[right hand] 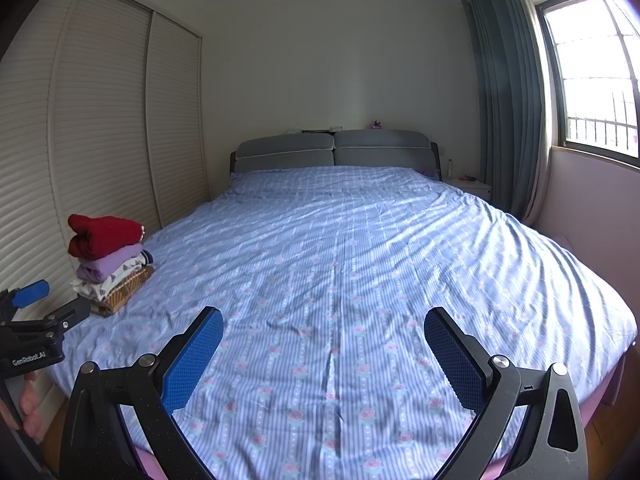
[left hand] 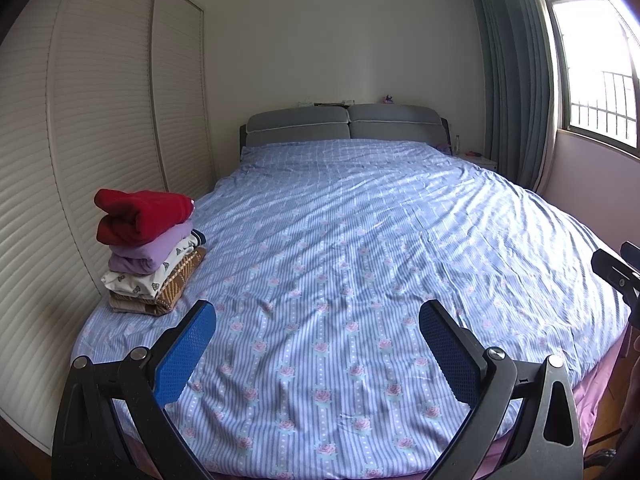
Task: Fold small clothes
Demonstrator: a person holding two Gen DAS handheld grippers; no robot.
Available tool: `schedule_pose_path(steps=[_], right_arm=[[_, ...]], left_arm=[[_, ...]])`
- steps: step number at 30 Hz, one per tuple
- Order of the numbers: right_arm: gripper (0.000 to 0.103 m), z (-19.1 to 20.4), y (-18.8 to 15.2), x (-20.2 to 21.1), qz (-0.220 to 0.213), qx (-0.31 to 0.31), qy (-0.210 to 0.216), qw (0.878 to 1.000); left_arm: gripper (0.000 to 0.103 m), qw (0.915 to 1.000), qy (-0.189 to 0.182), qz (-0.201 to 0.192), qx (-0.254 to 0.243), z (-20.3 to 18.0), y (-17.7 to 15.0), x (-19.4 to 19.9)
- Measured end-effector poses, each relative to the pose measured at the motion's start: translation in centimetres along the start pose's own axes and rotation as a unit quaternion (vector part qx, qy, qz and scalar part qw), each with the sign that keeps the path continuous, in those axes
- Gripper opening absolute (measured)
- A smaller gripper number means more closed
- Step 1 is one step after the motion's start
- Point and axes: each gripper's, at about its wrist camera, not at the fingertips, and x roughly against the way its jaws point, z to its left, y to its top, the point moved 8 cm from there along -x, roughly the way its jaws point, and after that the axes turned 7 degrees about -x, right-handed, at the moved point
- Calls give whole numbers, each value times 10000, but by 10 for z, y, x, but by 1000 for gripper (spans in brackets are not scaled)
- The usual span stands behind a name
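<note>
Two grippers: both held above the near end of the bed, each empty.
Left gripper [left hand: 318, 320]: blue-padded fingers [left hand: 186, 354] spread wide, nothing between them; also seen at the left edge of the right wrist view, a hand [right hand: 28, 404] under its body.
Right gripper [right hand: 324, 328]: blue-padded fingers [right hand: 194, 358] spread wide, nothing between them; its black tip seen at the right edge of the left wrist view.
Bed [left hand: 360, 240]: covered by a blue striped sheet with pink roses, lightly wrinkled, sunlit on the right half.
Pile of folded clothes [left hand: 148, 252]: on the near left corner of the bed, close to the wardrobe side, well apart from both pairs of fingers.
Top of pile: red garment [left hand: 140, 216], thickly folded.
Below it: lilac garment [left hand: 148, 252], then a white printed garment [left hand: 136, 282], then a brown patterned garment [left hand: 172, 294] at the bottom, resting on the sheet.
Dark-edged piece: peeking out at the right of the pile, kind cannot tell.
Headboard [left hand: 348, 124]: two grey cushions at the far end.
Wardrobe [left hand: 100, 100]: slatted cream doors along the left side.
Curtain [left hand: 516, 80]: grey-green, beside the window [left hand: 596, 68] at right.
Nightstand [left hand: 480, 160]: white, far right of the bed, small items on it too small to tell.
</note>
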Motion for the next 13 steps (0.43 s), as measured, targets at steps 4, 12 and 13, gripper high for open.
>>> schedule_pose_path(steps=[4,12,13], right_arm=[[102,0,0,0,3,-1,0,10000],[102,-1,-1,-1,16,-20,-12,10000],[102,-1,-2,-2,28,-21,-13,10000]], left_arm=[[103,9999,-75,72,31,0,-2,-3],[103,9996,-159,188,109,0,-10,-13],[103,9996,-142,211,119,0,-11,-14]])
